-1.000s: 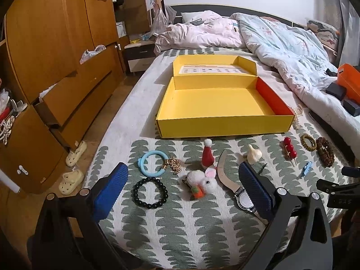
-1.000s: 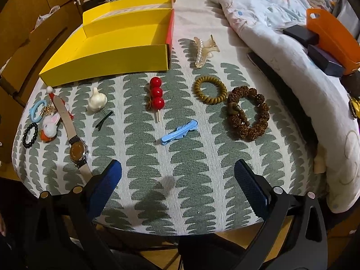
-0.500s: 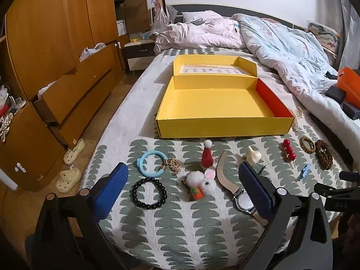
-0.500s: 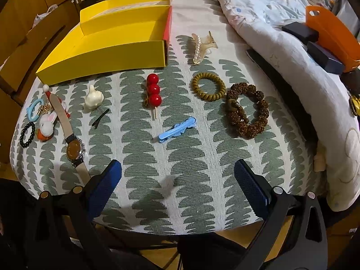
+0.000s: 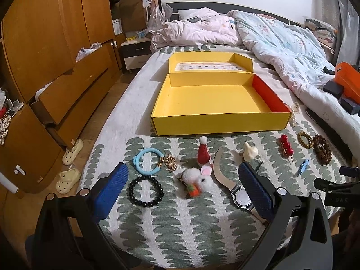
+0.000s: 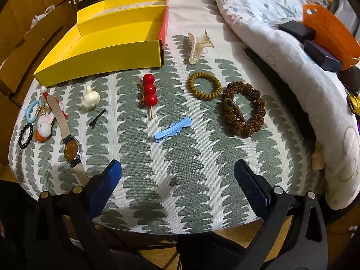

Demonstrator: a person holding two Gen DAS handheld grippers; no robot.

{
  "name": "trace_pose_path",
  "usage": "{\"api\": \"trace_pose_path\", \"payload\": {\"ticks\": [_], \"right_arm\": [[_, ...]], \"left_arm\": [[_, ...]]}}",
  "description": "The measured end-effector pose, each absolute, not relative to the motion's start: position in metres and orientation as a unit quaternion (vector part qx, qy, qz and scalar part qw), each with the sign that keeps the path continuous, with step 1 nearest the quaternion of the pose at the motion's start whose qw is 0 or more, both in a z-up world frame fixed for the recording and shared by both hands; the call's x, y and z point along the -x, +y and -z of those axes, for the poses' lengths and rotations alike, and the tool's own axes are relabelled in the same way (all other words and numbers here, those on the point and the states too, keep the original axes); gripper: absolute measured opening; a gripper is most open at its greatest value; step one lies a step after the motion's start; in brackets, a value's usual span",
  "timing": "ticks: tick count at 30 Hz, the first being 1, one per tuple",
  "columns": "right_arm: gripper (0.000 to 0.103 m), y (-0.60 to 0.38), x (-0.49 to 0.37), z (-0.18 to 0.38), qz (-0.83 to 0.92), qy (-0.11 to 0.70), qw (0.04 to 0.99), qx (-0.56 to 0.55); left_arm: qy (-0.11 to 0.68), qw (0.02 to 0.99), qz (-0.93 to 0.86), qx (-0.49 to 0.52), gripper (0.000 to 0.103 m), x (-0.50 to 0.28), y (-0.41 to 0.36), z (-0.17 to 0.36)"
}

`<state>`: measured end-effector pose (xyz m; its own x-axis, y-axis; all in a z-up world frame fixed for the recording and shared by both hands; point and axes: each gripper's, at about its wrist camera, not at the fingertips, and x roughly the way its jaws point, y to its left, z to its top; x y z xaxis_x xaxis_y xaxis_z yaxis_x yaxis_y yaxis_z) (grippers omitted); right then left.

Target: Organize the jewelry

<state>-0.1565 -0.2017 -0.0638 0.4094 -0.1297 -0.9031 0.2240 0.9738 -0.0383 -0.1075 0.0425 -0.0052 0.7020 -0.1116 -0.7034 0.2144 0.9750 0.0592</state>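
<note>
Nothing in the open yellow cardboard box (image 5: 216,99) yet; all jewelry lies loose on the green-and-white leaf-print cloth (image 6: 180,168) in front of it. Task reads as at its start, first pick not yet made.

Left gripper (image 5: 182,191) hovers above the near edge of the cloth, jaws spread wide, holding nothing. Between its blue pads in view: black bead bracelet (image 5: 145,191), white plush rabbit charm with orange carrot (image 5: 199,180), light-blue ring bracelet with gold chain (image 5: 147,160). Tan-strap wristwatch (image 5: 240,199) sits partly behind the right pad.

Right gripper (image 6: 177,182) is also wide open and empty, hovering short of the light-blue plastic hair clip (image 6: 173,129). Further off: three red beads on a stick (image 6: 149,90), olive coil hair tie (image 6: 204,86), brown knobbly seed bracelet (image 6: 244,109), pearl claw clip (image 6: 198,45) just beside the box corner.

Judgement on doing it well:
- Nearest item first, hair clip for right, black bracelet for left.
- Close across the clip's narrow width, low to the cloth, so it doesn't skid.
- For bracelets pinch one side of the loop, not across the hole.
- Cloth is soft, so press lightly or it bunches.
- Lift clear of the box's front wall before release.
</note>
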Motion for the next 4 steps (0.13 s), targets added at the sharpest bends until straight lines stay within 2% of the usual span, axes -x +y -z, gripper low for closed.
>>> {"api": "trace_pose_path", "payload": {"ticks": [4], "right_arm": [[0.100, -0.2029, 0.1568, 0.0635, 0.107, 0.532, 0.838, -0.045]], "left_arm": [[0.376, 0.920, 0.089, -0.066, 0.097, 0.1079, 0.0429, 0.0049]]}}
